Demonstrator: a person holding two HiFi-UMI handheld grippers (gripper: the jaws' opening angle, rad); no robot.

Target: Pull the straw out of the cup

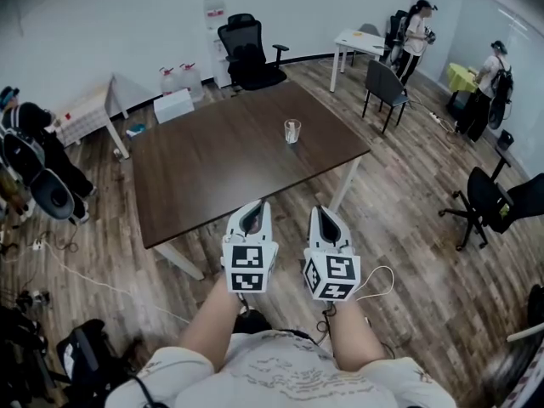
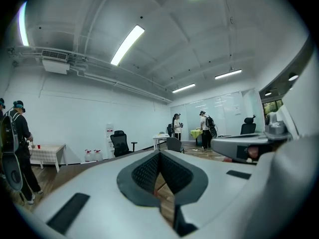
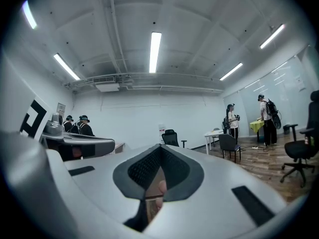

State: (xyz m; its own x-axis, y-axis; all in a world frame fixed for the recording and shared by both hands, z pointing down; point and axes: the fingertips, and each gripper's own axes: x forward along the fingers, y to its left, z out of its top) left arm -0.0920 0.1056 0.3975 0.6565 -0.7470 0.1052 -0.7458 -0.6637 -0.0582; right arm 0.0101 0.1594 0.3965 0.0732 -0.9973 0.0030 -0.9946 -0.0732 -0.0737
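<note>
Straw not resolvable at this range in the small clear glass cup point(image 1: 292, 131), upright toward the far right of the dark brown rectangular worktop point(image 1: 212, 168); step judged approach, left gripper point(image 1: 254, 211) and right gripper point(image 1: 326, 215) short of the near edge, fingers clenched on nothing, so next: reach, open one.

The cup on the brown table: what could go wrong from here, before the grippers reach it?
The cup stands far across the table, so the reach is long and may be unsteady. The left gripper and right gripper are both shut; arriving so, one might tip the cup. The straw is too small to see here, so aiming is uncertain.
</note>
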